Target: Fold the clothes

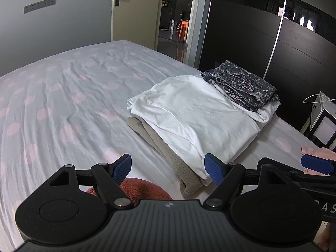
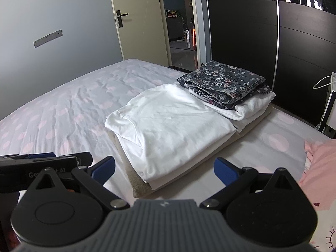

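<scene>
Writing: white letters on the black side of the left gripper read "Ge", then blurred letters, then "AI" in the right wrist view; "AS" showed on the right gripper in the left wrist view.
Left gripper (image 1: 168,169): its blue-tipped fingers were wide apart and held nothing, low over the near edge of the bed.
Right gripper (image 2: 164,171): fingers also wide apart and empty, just beside the left one.
Folded clothes: a flat white folded shirt (image 1: 193,113) lay on a folded beige towel (image 1: 168,153), with dark flowery folded trousers (image 1: 241,83) on the far end.
Other clothes: a pink cloth (image 2: 317,163) lay at the near right, and a fuzzy rust-red cloth (image 1: 145,189) sat under the left gripper.
Open room: the white bed sheet with pink dots (image 1: 63,96) was bare on the left.
</scene>
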A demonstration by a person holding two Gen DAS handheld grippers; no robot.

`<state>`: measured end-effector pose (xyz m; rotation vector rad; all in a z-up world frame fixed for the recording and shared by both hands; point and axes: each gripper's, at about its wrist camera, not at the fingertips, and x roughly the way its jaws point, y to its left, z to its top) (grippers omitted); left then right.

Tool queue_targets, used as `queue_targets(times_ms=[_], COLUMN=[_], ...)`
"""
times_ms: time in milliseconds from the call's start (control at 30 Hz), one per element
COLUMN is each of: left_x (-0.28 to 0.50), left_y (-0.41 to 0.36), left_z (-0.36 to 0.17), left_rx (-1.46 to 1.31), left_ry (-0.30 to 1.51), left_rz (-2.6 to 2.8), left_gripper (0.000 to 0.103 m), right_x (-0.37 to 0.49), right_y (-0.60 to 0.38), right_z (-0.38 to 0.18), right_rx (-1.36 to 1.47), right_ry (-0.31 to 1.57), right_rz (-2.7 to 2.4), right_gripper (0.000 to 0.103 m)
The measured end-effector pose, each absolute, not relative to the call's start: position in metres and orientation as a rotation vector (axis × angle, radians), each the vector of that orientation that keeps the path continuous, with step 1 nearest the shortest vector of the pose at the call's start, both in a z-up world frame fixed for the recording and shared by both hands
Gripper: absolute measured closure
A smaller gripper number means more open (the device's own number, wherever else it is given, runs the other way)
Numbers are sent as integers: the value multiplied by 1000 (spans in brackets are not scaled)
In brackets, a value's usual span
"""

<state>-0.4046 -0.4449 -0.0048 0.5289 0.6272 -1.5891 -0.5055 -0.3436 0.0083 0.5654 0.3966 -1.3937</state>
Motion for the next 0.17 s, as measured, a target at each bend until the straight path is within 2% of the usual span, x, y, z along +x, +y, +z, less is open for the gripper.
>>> queue_targets(times_ms=[167], left_x=[-405], left_y=[-443], left_z=[-4], left_rx=[527], left_ry=[615], left_rz=[-1587], left_gripper=[27], right_x=[-505], right_y=[-343], right_z=[8], right_rx=[571], right_ry=[398], right_rz=[-1388], right_gripper=[2])
